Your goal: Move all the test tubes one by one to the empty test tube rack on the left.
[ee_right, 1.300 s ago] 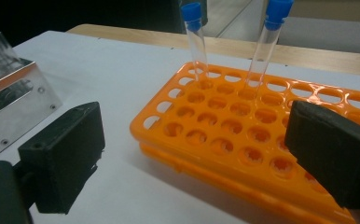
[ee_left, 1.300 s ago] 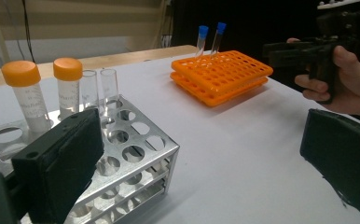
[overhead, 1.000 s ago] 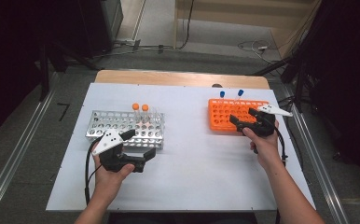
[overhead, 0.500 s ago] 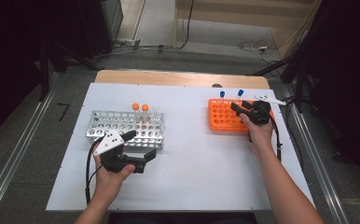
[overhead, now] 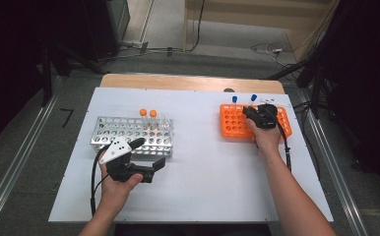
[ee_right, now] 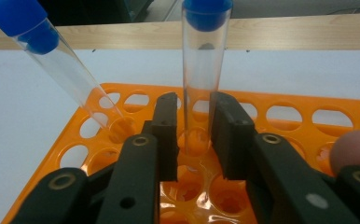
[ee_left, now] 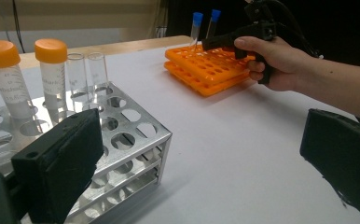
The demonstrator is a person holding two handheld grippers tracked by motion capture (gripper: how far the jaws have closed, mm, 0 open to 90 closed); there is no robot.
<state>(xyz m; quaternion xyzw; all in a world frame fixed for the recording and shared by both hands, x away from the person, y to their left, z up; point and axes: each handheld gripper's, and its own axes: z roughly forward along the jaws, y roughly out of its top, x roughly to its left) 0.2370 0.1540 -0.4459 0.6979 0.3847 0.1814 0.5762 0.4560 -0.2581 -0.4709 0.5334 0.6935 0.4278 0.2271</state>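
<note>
The right gripper [ee_right: 193,135] has its jaws narrow on both sides of a blue-capped test tube [ee_right: 201,70], standing upright in the orange rack [overhead: 232,123] at 2 o'clock on the table; whether the pads touch it, I cannot tell. The left gripper [overhead: 146,160] is wide open, holding nothing, beside the metal rack [overhead: 129,132] at 9 o'clock.

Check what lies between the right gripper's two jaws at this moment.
In the right gripper view, an upright blue-capped tube stands between the right gripper's jaws, seated in the orange rack. Whether the pads actually touch it I cannot tell.
</note>
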